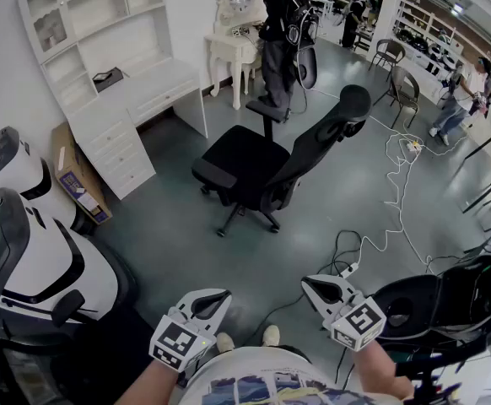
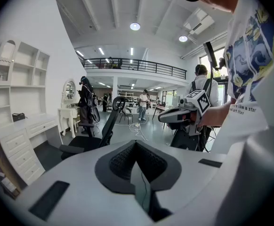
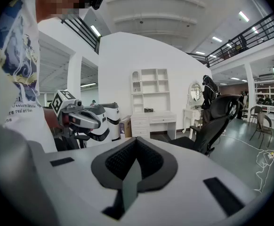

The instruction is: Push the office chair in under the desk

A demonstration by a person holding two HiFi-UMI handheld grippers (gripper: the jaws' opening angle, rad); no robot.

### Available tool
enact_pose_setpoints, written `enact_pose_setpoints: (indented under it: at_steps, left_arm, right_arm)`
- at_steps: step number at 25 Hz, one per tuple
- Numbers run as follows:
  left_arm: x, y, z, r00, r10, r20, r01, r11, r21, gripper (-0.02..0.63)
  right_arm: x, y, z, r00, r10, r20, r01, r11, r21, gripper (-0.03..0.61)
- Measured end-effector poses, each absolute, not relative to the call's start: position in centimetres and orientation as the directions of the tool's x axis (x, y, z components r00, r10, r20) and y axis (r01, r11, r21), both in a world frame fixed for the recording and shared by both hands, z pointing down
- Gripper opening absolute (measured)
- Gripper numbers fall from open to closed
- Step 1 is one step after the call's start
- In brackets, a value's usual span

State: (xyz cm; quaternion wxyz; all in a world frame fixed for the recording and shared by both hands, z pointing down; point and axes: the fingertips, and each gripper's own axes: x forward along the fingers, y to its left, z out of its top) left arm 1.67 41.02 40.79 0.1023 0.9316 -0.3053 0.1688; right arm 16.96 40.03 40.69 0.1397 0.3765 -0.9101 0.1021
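Two sets of jaws are both pressed fully together with nothing between them. The left gripper (image 2: pixel 136 147) and the right gripper (image 3: pixel 136 145) hang low in front of the person, empty and well apart from anything they must touch. Shut jaws suit this job, I judge, since it calls for a blunt push, not a grasp.

The black mesh-backed office chair (image 1: pixel 258 163) stands on the grey floor well ahead, out from the white desk with drawers and a shelf hutch (image 1: pixel 157 83). Its seat is turned roughly toward the opening beside the drawers, its backrest toward the right.

The step in hand looks like the approach. Best to come round behind the backrest and set one closed tip on each side of its frame. Placing them low, not near the headrest, should make the chair roll rather than tip or swivel. Push evenly and steer the seat into the gap, since the armrests may catch the desk's edge. A thin white cable (image 1: pixel 395 194) trails on the floor to the right, so the walk should skirt it.
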Motion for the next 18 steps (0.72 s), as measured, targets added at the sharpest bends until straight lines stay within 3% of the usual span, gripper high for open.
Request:
enact_pose_setpoints:
  at_steps: [18]
  left_arm:
    - [-5.9,40.3,42.4,0.79,-0.486,0.374,-0.549,-0.832,0.079,0.011]
  right_arm:
    - [11.8,39.5,41.4,-0.592,-0.716,0.371,-0.784,0.618,-0.058,0.025]
